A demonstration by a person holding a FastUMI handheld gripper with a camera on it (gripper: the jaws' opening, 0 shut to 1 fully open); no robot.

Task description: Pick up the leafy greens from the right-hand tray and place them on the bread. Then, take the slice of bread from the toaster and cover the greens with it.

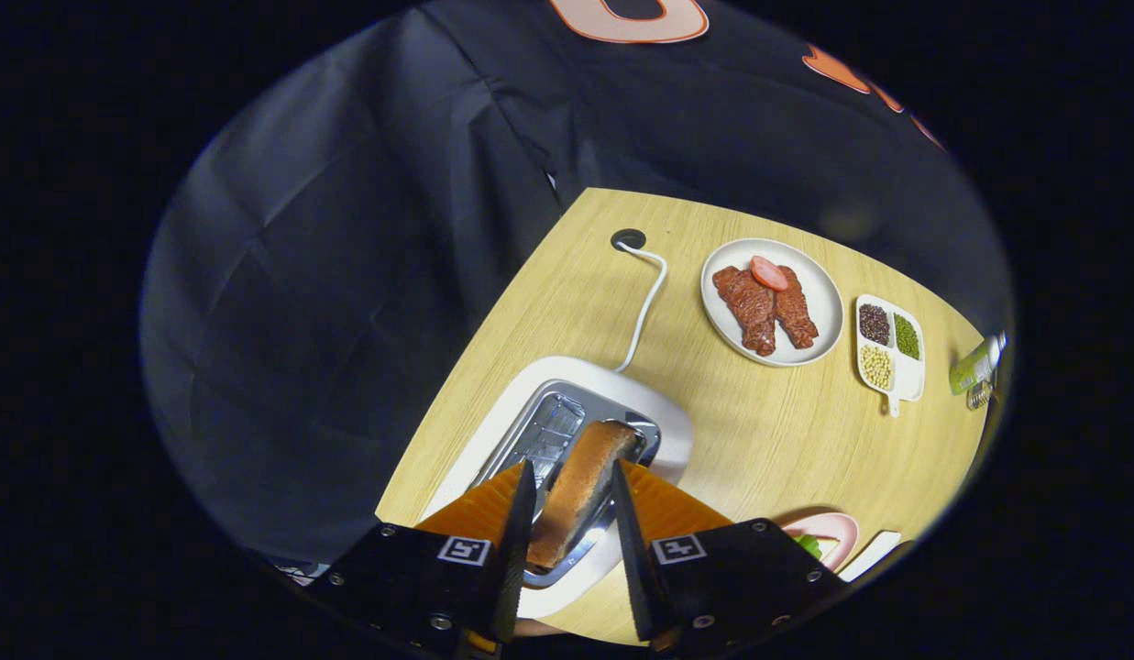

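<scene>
A toasted bread slice stands on edge between my two fingers, its brown crust facing me. My gripper is shut on it, one finger pressing each flat side. The slice sits over the chrome slots of the white toaster and covers part of the near rim, so it looks raised out of its slot. Just right of my right finger, a bit of leafy green shows on a pink plate, mostly hidden behind the gripper body.
The toaster's white cable runs to a hole in the wooden table. Beyond the toaster stand a white plate with meat slices and a divided dish of beans. A green bottle lies at the far right edge.
</scene>
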